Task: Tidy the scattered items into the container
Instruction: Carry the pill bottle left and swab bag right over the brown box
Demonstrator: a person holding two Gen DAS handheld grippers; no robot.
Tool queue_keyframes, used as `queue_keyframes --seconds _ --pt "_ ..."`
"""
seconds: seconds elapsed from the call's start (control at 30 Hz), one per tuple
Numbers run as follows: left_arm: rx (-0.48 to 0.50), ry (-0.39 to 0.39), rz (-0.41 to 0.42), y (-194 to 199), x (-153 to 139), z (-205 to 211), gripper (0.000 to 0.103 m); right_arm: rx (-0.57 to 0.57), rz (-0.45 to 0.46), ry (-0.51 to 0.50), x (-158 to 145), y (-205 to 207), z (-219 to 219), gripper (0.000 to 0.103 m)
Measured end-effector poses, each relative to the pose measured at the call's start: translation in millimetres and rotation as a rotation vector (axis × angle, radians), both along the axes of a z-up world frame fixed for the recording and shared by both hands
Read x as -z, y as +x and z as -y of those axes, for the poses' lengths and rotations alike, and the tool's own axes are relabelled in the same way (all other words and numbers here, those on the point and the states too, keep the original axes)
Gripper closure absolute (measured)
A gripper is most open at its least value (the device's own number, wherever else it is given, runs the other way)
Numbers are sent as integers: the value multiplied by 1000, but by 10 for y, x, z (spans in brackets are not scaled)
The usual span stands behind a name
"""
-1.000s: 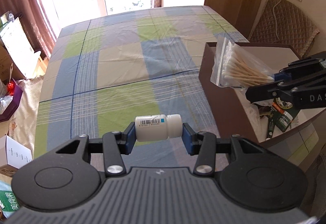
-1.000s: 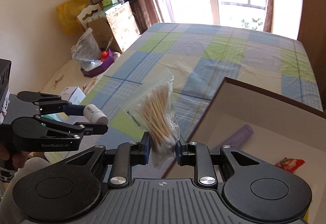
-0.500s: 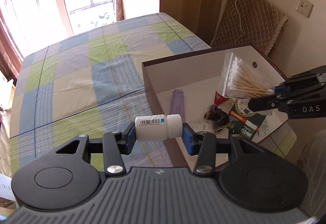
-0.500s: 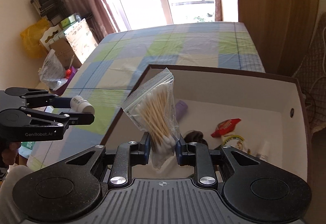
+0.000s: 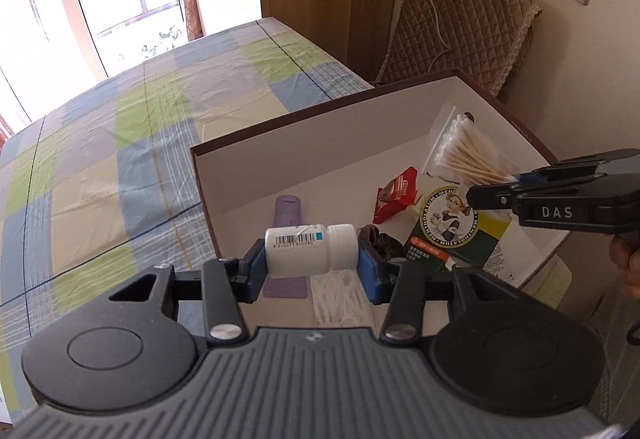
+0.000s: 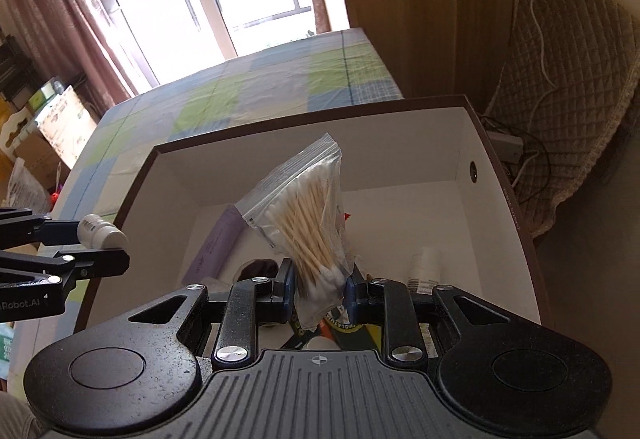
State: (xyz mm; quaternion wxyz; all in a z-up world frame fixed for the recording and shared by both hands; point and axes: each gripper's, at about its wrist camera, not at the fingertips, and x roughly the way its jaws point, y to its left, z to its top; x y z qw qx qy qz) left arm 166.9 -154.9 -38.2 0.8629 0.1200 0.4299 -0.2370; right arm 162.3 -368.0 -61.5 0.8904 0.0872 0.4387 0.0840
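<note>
Left wrist view has the left gripper point(image 5: 311, 262) clamped on a white bottle point(image 5: 310, 249), held sideways over the near-left corner of the box point(image 5: 280, 123). The right gripper point(image 6: 319, 289) is pinching a bag of cotton swabs point(image 6: 306, 215) by its lower end, hanging above the middle of the box. So 2 items are in the air right over the box, neither let go.

Already lying inside the box: 1 purple tube point(image 5: 289, 245), 1 red packet point(image 5: 396, 193), 1 green carton point(image 5: 454, 231), 1 dark scrunchie-looking thing point(image 5: 380, 243), 1 white wrapper near the front wall point(image 5: 340, 295), and 1 small white bottle point(image 6: 424, 267) by the right wall. That's 6 I can count in there.

Bed point(image 5: 120, 159) beside the box shows nothing loose on it, though not all of it is in view. My guess is these 2 drops are about what's left.
</note>
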Motion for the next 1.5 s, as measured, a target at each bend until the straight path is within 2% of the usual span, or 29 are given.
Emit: queue_keyframes --seconds 0.4,0.73,1.0,1.5 --pt "-11 32 -19 284 189 289 61 66 11 -50 154 221 183 76" --pt "-31 55 -52 449 367 369 61 125 -28 -49 357 393 328 76" --pt "-29 79 -59 545 458 427 61 141 -75 -16 451 537 414 76" --pt "-24 139 -79 744 660 615 61 102 -143 -50 486 690 388 76"
